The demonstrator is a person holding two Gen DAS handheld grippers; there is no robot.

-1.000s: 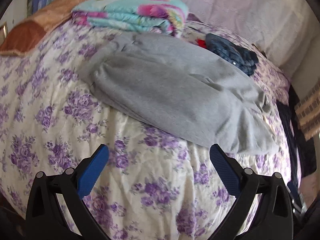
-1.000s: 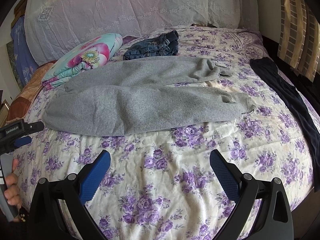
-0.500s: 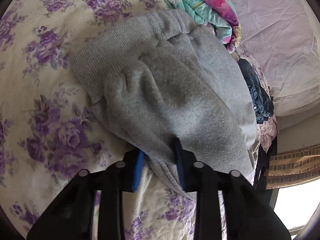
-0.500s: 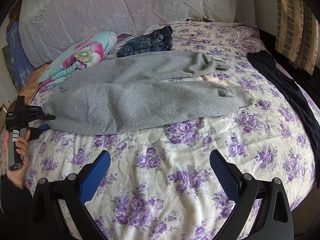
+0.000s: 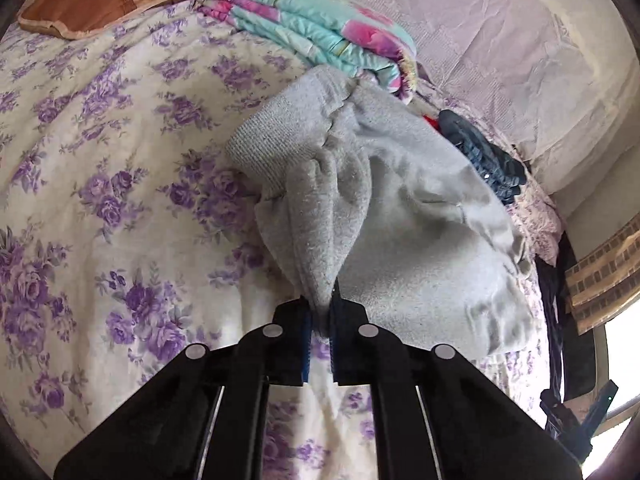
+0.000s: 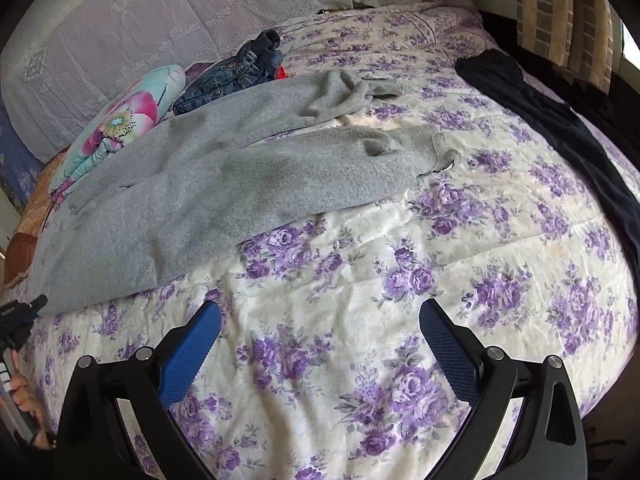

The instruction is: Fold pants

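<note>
The grey fleece sweatpants [image 6: 240, 184] lie spread across the floral purple bedspread [image 6: 360, 300], waistband toward its left edge. The left gripper [image 5: 320, 316] is clamped on a bunched waist fold. The right gripper [image 6: 320, 344] stands wide, holding nothing, over bare bedspread near the front edge. Risk: the pinch is shallow (thick fleece), so fabric may slip free when lifted.
</note>
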